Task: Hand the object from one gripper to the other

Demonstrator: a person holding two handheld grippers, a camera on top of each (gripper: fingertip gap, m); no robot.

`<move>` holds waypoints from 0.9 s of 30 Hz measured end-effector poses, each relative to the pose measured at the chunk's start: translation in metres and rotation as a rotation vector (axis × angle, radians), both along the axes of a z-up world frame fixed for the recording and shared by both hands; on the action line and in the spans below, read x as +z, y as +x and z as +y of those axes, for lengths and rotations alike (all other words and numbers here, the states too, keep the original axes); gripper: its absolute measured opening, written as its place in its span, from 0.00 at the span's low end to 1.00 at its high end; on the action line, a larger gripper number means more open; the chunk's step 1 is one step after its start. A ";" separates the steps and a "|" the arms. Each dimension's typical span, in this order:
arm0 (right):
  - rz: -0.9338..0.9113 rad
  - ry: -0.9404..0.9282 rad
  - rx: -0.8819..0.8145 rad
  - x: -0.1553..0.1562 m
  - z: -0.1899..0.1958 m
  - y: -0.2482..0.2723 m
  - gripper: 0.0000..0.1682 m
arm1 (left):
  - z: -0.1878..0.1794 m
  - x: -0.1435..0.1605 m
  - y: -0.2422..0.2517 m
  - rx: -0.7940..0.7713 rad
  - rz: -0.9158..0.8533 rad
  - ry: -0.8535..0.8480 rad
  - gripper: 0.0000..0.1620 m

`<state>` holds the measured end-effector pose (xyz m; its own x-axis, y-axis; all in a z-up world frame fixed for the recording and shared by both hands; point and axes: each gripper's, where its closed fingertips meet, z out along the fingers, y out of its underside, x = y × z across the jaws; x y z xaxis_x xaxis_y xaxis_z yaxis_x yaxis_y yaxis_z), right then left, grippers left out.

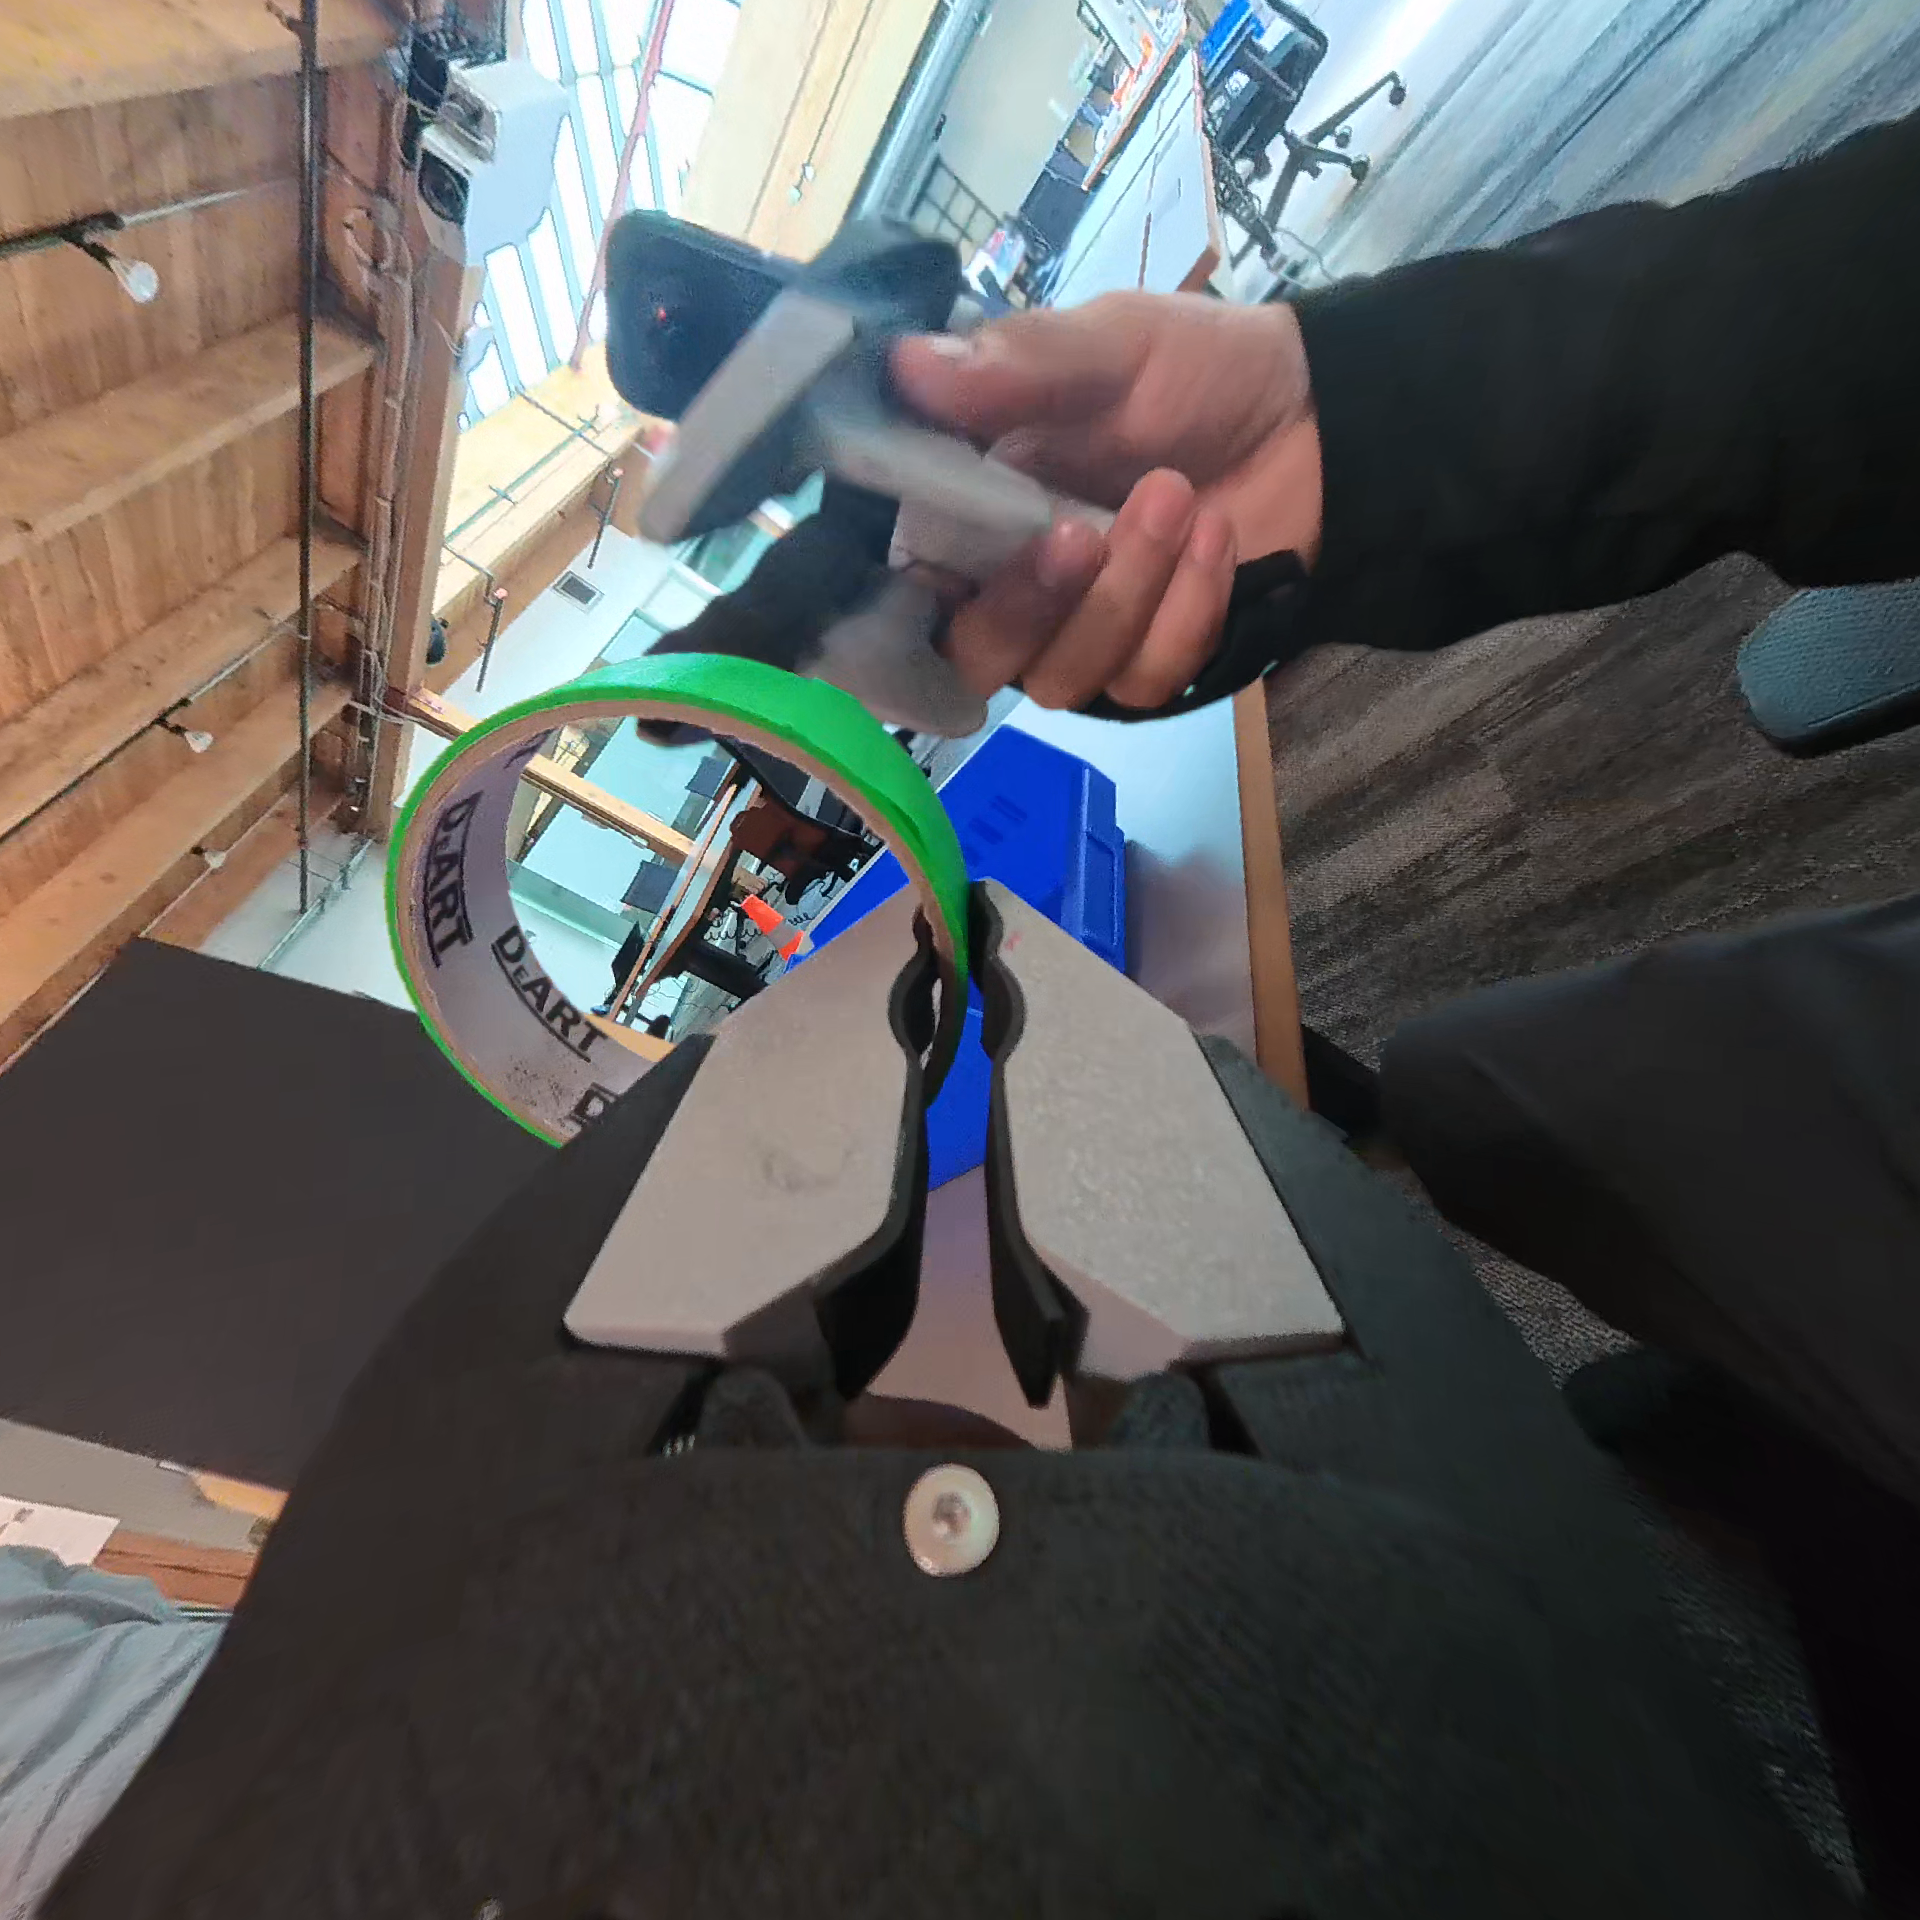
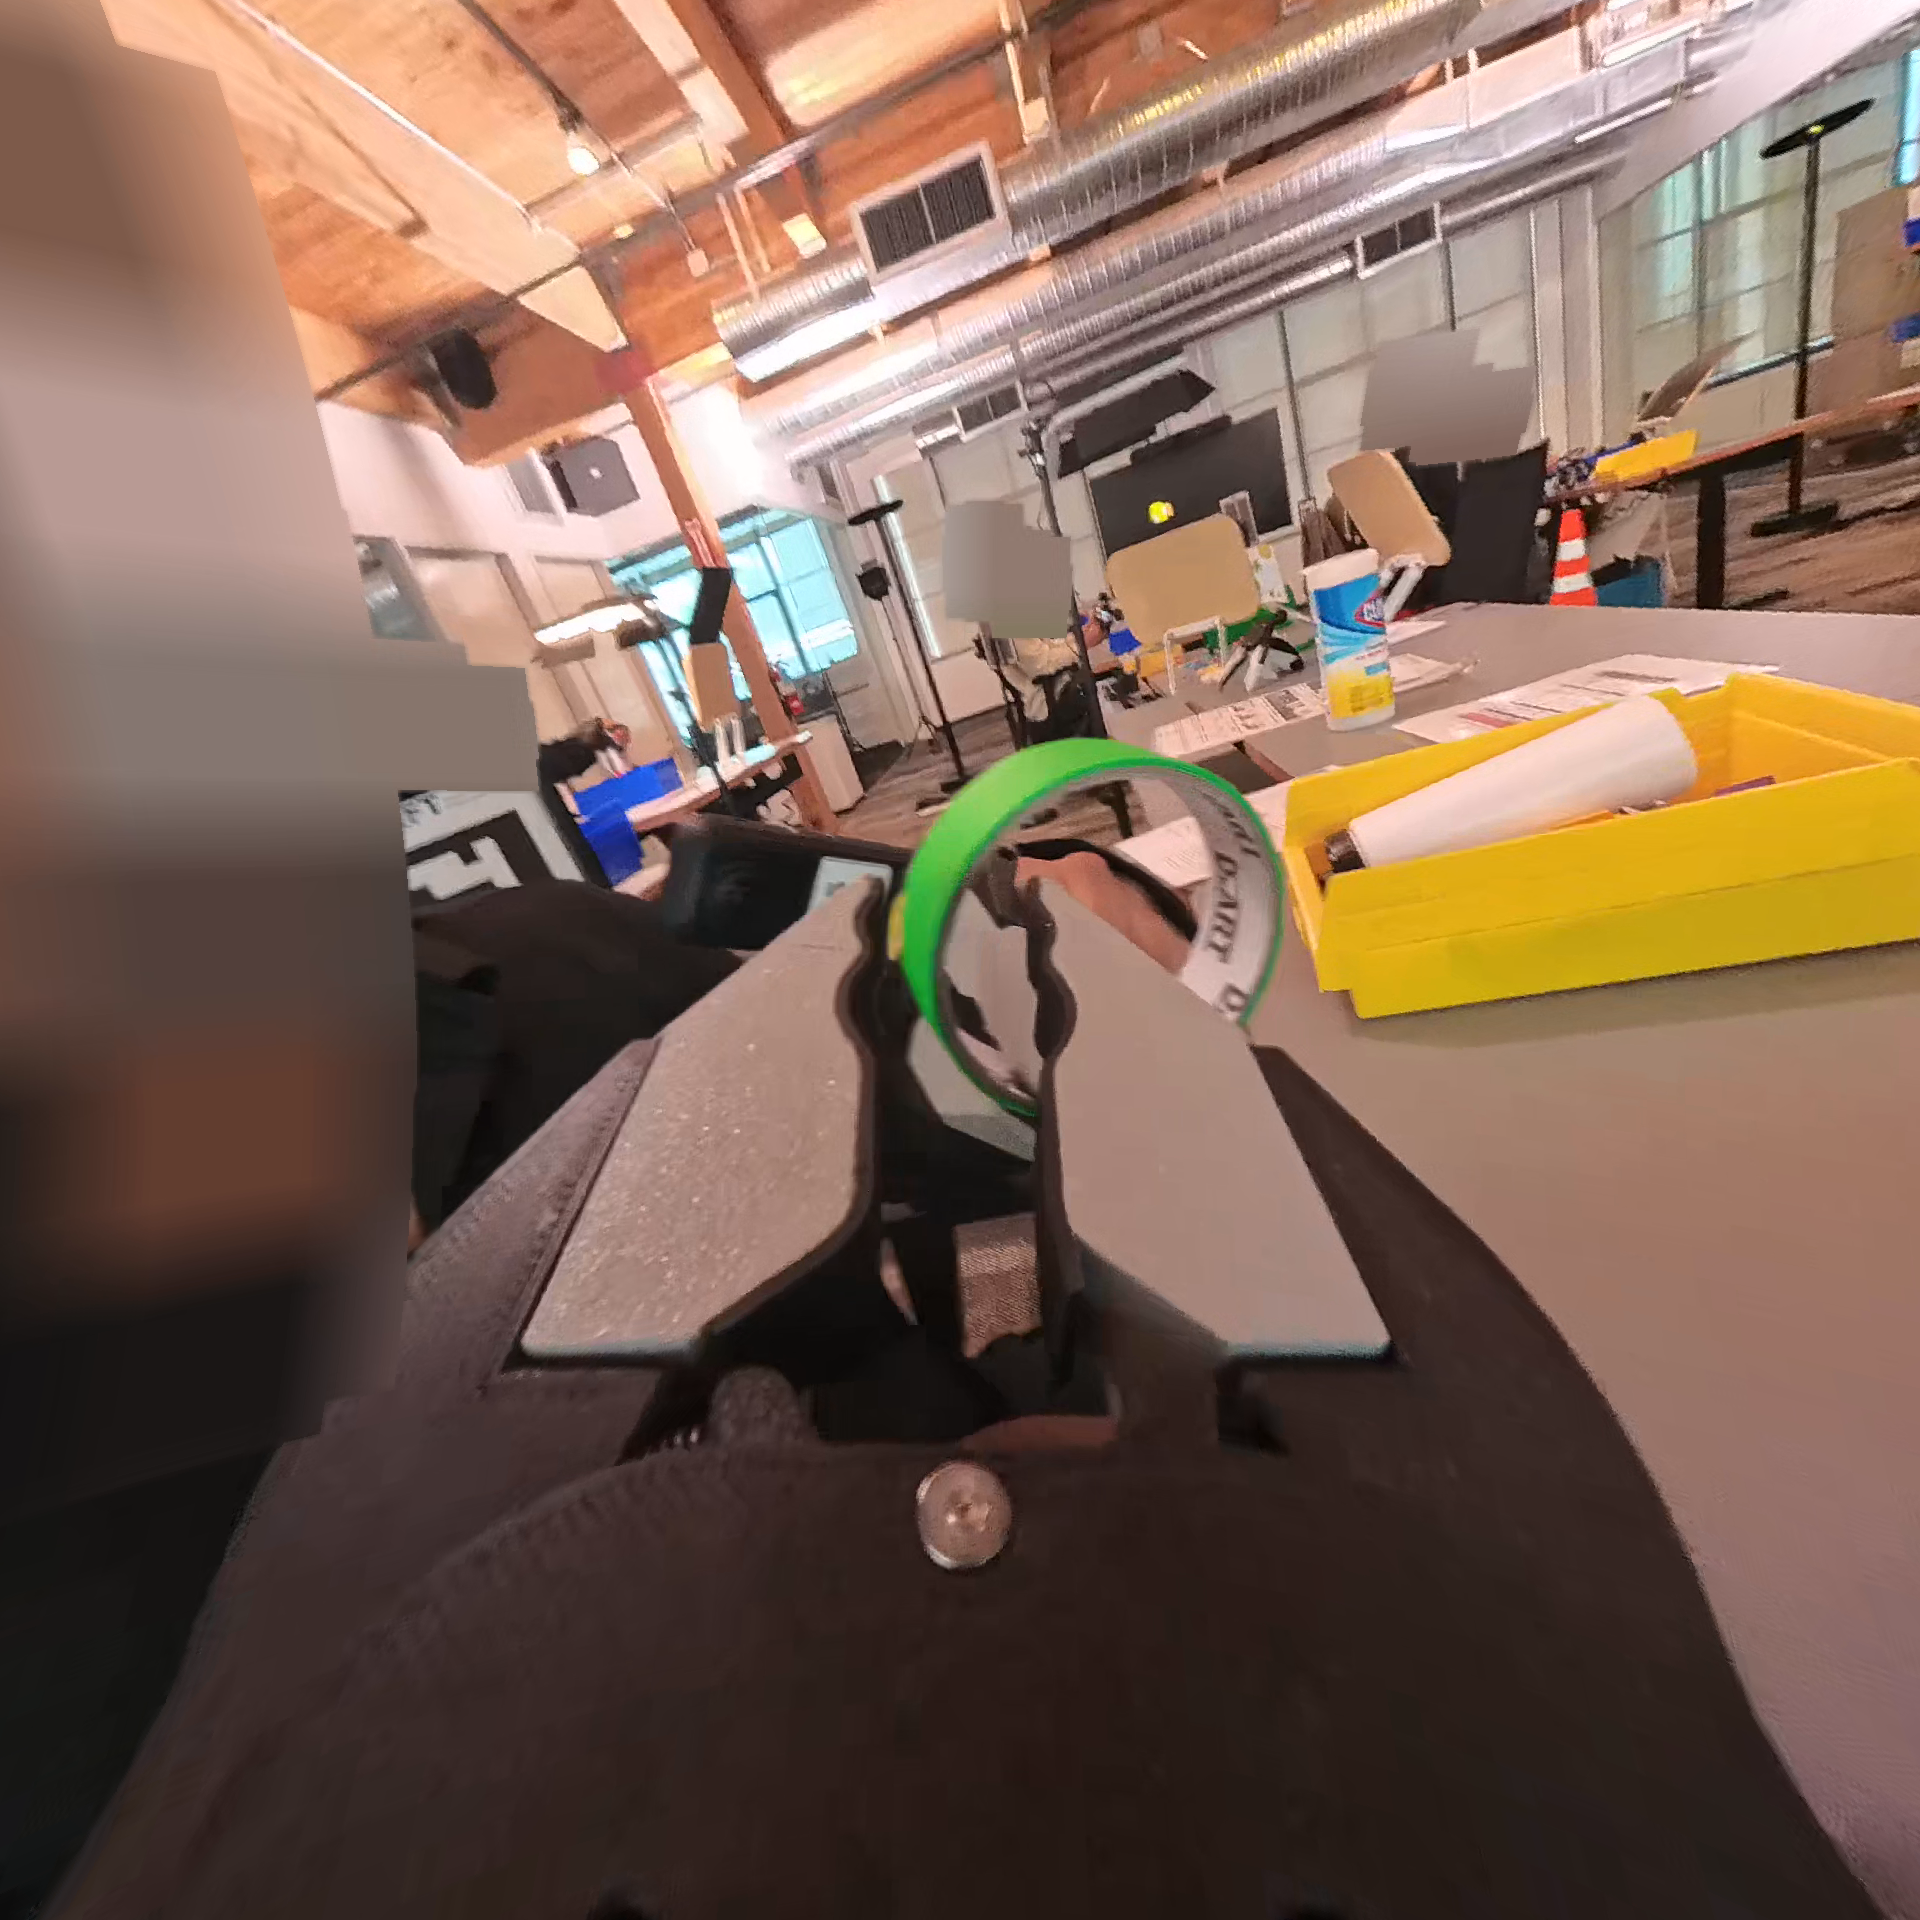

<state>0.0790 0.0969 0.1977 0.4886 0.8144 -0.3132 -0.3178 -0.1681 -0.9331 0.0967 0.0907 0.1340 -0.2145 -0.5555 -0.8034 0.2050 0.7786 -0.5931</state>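
Observation:
A green tape roll (image 1: 727, 681) is clamped by its wall between the fingertips of my left gripper (image 1: 961, 966), which holds it up in the air with the ring standing to the left of the fingers. In the left wrist view my right gripper (image 1: 831, 540), held by a hand (image 1: 1122, 436), is blurred just above the roll. In the right wrist view my right gripper (image 2: 951, 914) is open around the wall of the tape roll (image 2: 1039, 764). One finger (image 2: 1132, 1039) reaches through the ring's hole, the other finger (image 2: 790, 1018) is outside the green face, and a gap shows inside the ring.
A yellow bin (image 2: 1558, 935) with a white roll (image 2: 1507, 779) sits on the grey table (image 2: 1558, 1195) to the right. A wipes canister (image 2: 1351, 644) and papers lie farther back. A blue bin (image 1: 1039, 831) stands beyond the tape. The grippers' ends are close to 6 cm from one another.

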 end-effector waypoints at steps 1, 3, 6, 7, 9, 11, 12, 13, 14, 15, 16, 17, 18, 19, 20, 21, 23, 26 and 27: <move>0.020 0.004 0.021 0.003 -0.007 -0.001 0.17 | -0.001 -0.001 0.002 -0.001 -0.003 0.009 0.01; 0.037 0.008 0.031 0.007 -0.016 -0.001 0.17 | -0.005 -0.004 0.006 -0.011 -0.001 0.031 0.01; -0.031 0.001 -0.067 0.000 -0.013 0.000 0.12 | -0.014 -0.010 0.010 -0.014 0.004 0.071 0.02; -0.045 -0.002 -0.084 -0.001 -0.013 0.000 0.10 | -0.014 -0.011 0.011 -0.009 0.001 0.081 0.01; -0.048 -0.016 -0.110 -0.002 -0.011 0.003 0.07 | -0.011 -0.011 0.013 0.001 0.003 0.089 0.01; -0.051 -0.032 -0.141 -0.006 -0.006 0.008 0.12 | -0.006 -0.009 0.013 0.030 -0.026 0.124 0.01; -0.056 -0.051 -0.163 -0.009 -0.002 0.012 0.15 | -0.003 -0.009 0.014 0.052 -0.046 0.155 0.01; -0.055 -0.065 -0.175 -0.012 0.002 0.015 0.17 | 0.000 -0.009 0.015 0.074 -0.059 0.184 0.01; -0.045 -0.073 -0.166 -0.013 0.004 0.015 0.20 | 0.002 -0.009 0.017 0.092 -0.065 0.205 0.01; -0.034 -0.079 -0.141 -0.014 0.004 0.013 0.18 | 0.003 -0.012 0.018 0.101 -0.061 0.218 0.01; -0.029 -0.083 -0.111 -0.015 0.004 0.010 0.15 | 0.004 -0.014 0.019 0.103 -0.056 0.222 0.01; -0.026 -0.085 -0.089 -0.016 0.005 0.007 0.13 | 0.004 -0.017 0.020 0.101 -0.052 0.219 0.01; -0.024 -0.087 -0.076 -0.017 0.007 0.005 0.11 | 0.005 -0.020 0.021 0.100 -0.042 0.217 0.01; -0.025 -0.091 -0.063 -0.019 0.008 0.003 0.09 | 0.007 -0.023 0.023 0.105 -0.032 0.222 0.01; -0.027 -0.093 -0.045 -0.020 0.008 0.001 0.06 | 0.010 -0.024 0.024 0.116 -0.036 0.230 0.01; -0.029 -0.093 -0.033 -0.021 0.009 0.000 0.05 | 0.013 -0.024 0.024 0.125 -0.043 0.241 0.01; -0.038 -0.090 -0.024 -0.022 0.011 0.001 0.05 | 0.017 -0.024 0.024 0.144 -0.047 0.250 0.01; -0.058 -0.080 -0.019 -0.021 0.014 0.001 0.05 | 0.023 -0.024 0.024 0.176 -0.055 0.244 0.01; -0.066 -0.077 -0.012 -0.021 0.015 0.000 0.04 | 0.025 -0.023 0.023 0.185 -0.059 0.231 0.01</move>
